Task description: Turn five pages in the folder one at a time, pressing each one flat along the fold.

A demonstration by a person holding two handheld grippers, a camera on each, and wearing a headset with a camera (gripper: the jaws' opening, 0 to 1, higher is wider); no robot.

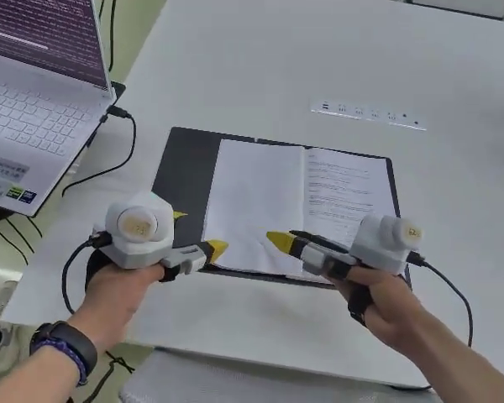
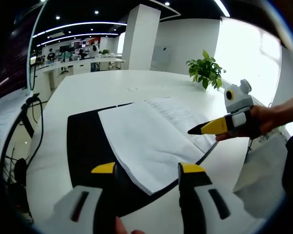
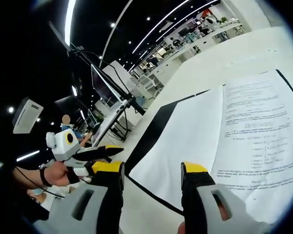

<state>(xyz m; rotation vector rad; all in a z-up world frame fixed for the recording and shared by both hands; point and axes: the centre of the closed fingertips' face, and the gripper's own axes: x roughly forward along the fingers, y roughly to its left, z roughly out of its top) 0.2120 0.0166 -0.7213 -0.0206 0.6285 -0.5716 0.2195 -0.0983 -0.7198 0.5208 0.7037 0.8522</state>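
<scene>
Open office, white table (image 1: 336, 59), potted plant (image 2: 206, 73).

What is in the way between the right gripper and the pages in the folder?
Nothing visible. The right gripper hangs open over the lower edge of the pages; the left gripper is off to the side, by the near edge of the folder.

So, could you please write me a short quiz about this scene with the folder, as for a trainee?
1. True or false: the printed page lies on the left half of the folder.
2. What lies on the table beyond the folder's far edge? A) a power strip B) a mug C) a stapler
3. Fill in: the jaws of the left gripper and the right gripper are both ___, holding nothing.
Key: 1 false, it lies on the right; the left page is blank. 2 A. 3 open.
</scene>
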